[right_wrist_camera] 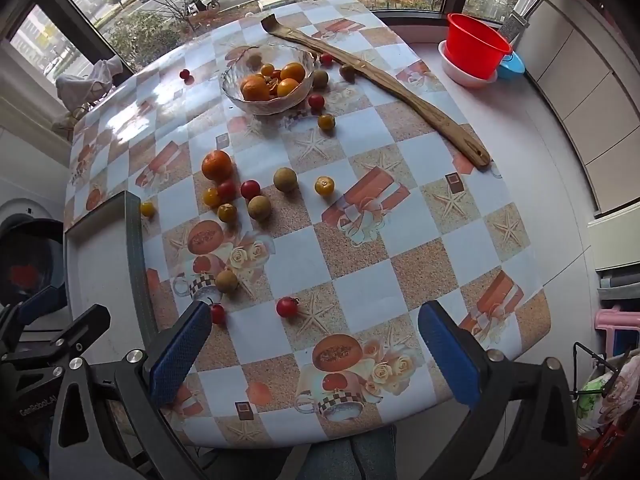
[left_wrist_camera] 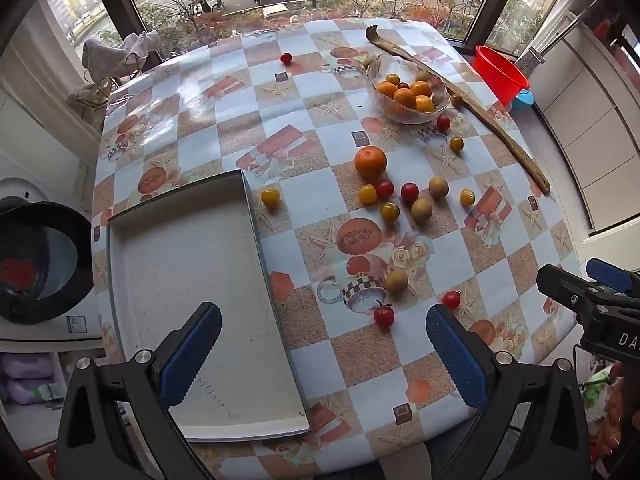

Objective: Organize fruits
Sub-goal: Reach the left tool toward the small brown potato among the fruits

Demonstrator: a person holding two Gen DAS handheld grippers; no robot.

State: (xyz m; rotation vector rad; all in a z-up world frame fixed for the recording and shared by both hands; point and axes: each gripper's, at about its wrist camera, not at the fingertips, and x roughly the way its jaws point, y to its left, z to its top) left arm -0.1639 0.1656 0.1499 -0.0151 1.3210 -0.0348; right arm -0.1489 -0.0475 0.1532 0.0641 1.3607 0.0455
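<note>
Loose fruit lies over the patterned table (left_wrist_camera: 304, 200): a tangerine (left_wrist_camera: 370, 161), red and yellow cherry tomatoes (left_wrist_camera: 409, 191) and brown longans (left_wrist_camera: 421, 209) in a cluster. A glass bowl (left_wrist_camera: 404, 118) at the far side holds several oranges. An empty grey tray (left_wrist_camera: 192, 264) lies at the near left. My left gripper (left_wrist_camera: 324, 348) hovers open over the tray's right edge, nothing between its fingers. My right gripper (right_wrist_camera: 316, 352) is open above the near table, a red tomato (right_wrist_camera: 287, 306) just beyond it. The tangerine (right_wrist_camera: 216, 165) and bowl (right_wrist_camera: 268, 106) show in the right wrist view too.
A long wooden back scratcher (left_wrist_camera: 480, 108) lies diagonally at the far right. A red bucket (right_wrist_camera: 476, 46) stands on the counter beyond the table. A lone red tomato (left_wrist_camera: 285, 58) sits far back. A washing machine door (left_wrist_camera: 40, 260) is at the left.
</note>
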